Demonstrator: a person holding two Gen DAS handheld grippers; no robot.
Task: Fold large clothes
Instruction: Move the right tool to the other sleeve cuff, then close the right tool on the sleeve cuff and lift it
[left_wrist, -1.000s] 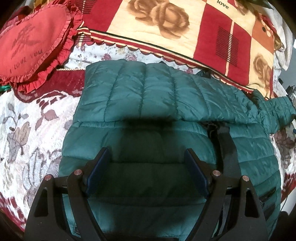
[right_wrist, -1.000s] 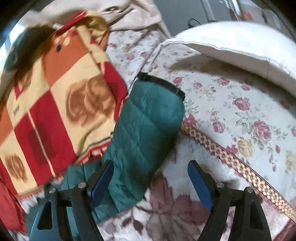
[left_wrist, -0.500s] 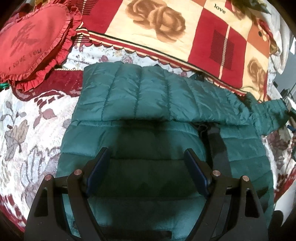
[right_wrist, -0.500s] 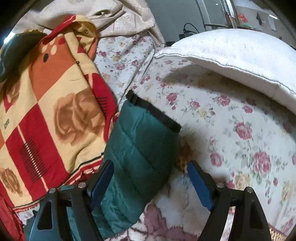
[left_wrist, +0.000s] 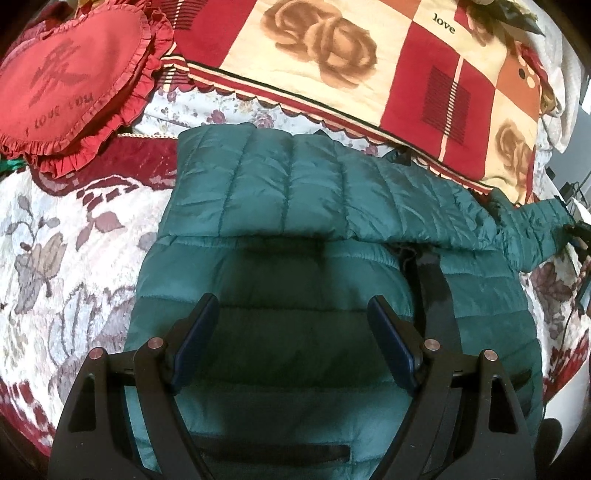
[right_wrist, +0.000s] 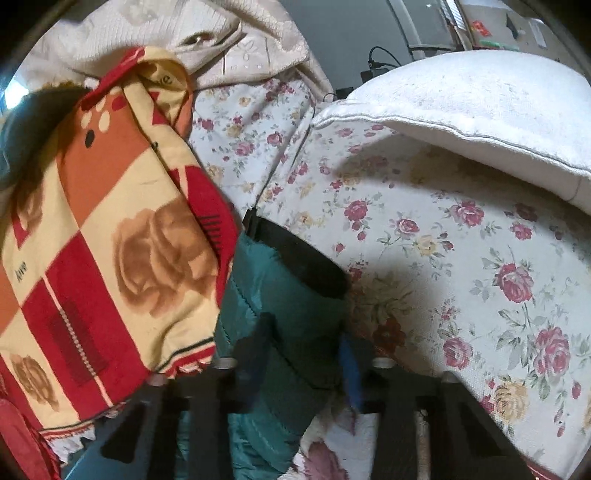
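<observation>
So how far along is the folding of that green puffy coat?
One sleeve already lies folded across the jacket. The other sleeve is in hand: the right gripper is closing around it near the cuff. The open left gripper hovers over the body. Folding that sleeve in and doubling the body remain.

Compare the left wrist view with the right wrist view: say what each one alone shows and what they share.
Left wrist only: the jacket body with one sleeve folded across it, the red heart cushion, and the left gripper open above the jacket.

Right wrist only: the black cuff of the other sleeve, the white pillow, the beige knit, and the right gripper closing around the sleeve, blurred.

Both: the green jacket, the rose blanket, the floral bedsheet.
</observation>
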